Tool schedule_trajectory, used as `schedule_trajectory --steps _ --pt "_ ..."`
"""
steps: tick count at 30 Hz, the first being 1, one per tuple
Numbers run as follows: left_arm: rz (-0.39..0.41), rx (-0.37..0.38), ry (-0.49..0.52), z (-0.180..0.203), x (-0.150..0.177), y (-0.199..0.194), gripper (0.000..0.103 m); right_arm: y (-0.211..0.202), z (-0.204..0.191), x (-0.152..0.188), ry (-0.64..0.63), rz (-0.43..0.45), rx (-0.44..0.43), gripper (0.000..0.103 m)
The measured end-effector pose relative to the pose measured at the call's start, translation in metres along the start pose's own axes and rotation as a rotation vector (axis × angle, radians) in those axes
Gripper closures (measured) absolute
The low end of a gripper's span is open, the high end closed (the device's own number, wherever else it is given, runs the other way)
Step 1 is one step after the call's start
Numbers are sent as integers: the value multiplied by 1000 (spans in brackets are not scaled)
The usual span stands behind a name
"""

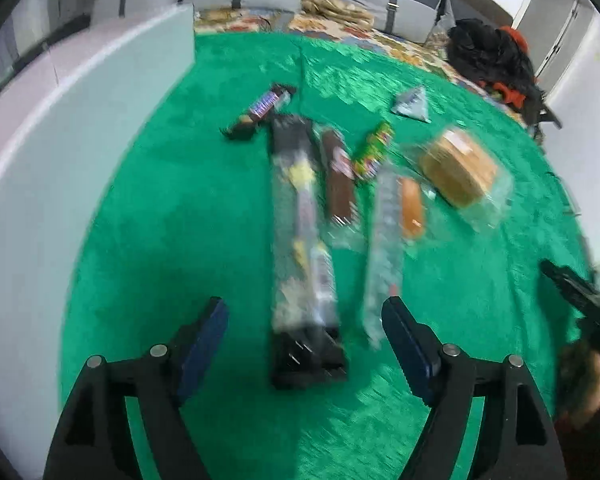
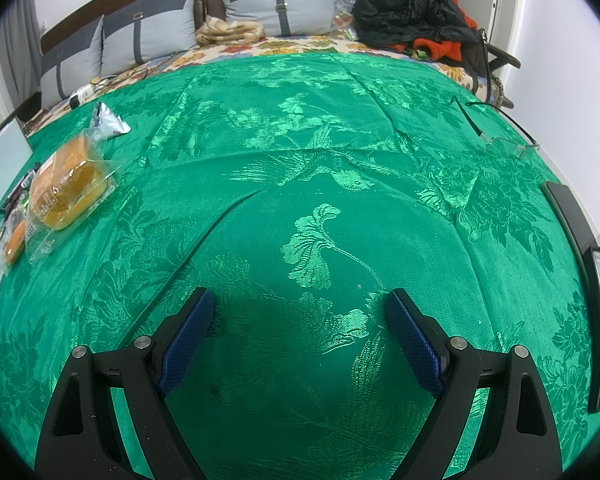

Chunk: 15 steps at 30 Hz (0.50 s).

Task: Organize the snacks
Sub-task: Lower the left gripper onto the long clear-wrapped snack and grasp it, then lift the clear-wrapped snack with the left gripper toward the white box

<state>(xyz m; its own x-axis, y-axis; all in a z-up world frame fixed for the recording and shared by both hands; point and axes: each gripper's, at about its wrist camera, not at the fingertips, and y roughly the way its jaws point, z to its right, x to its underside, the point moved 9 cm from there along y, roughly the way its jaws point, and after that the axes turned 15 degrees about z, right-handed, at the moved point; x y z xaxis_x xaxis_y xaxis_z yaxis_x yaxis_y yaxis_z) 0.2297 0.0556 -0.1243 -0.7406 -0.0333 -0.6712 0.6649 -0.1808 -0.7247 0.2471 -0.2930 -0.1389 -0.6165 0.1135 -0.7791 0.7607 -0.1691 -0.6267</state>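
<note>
**Left jaws spread over the snack row, nothing gripped**

Nearest in the left wrist view, the left gripper has its jaws spread wide, nothing pinched between them. The near, dark end of a long clear-wrapped pack lies in the gap, apart from both pads. Its long axis runs from 6 o'clock to 12 o'clock, near end toward the camera.

The main risk, as I judge it: the view is smeared, so closing now could catch only loose film and let the pack slip. A second clear sleeve lies just beside it at 1 o'clock, roughly parallel, and the right pad could snag it.

Farther out, a brown bar points much the same way, and an orange bun sits beside the sleeve. A wrapped cake lies at 2 o'clock, a green candy tube at 12 o'clock, and a purple bar slants at 11 o'clock. A silver packet is farthest. All rest on the green cloth.

The right gripper also stands open, above bare cloth, snacks well off at its 10 o'clock.
</note>
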Motion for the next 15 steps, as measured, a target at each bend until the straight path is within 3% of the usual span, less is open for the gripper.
schedule_trajectory --steps 4,7,11,13,15 --pt "13 -22 -15 0 -18 14 25 0 0 0 0 0 0 13" --pt "-15 -56 35 5 -19 31 27 0 0 0 0 0 0 13" --pt "-47 -99 114 8 -5 43 50 0 0 0 1 0 0 13" --pt "-37 -83 124 11 -3 38 70 0 0 0 1 0 -1 13" --pt "-54 -73 126 10 3 31 79 0 0 0 0 0 0 13"
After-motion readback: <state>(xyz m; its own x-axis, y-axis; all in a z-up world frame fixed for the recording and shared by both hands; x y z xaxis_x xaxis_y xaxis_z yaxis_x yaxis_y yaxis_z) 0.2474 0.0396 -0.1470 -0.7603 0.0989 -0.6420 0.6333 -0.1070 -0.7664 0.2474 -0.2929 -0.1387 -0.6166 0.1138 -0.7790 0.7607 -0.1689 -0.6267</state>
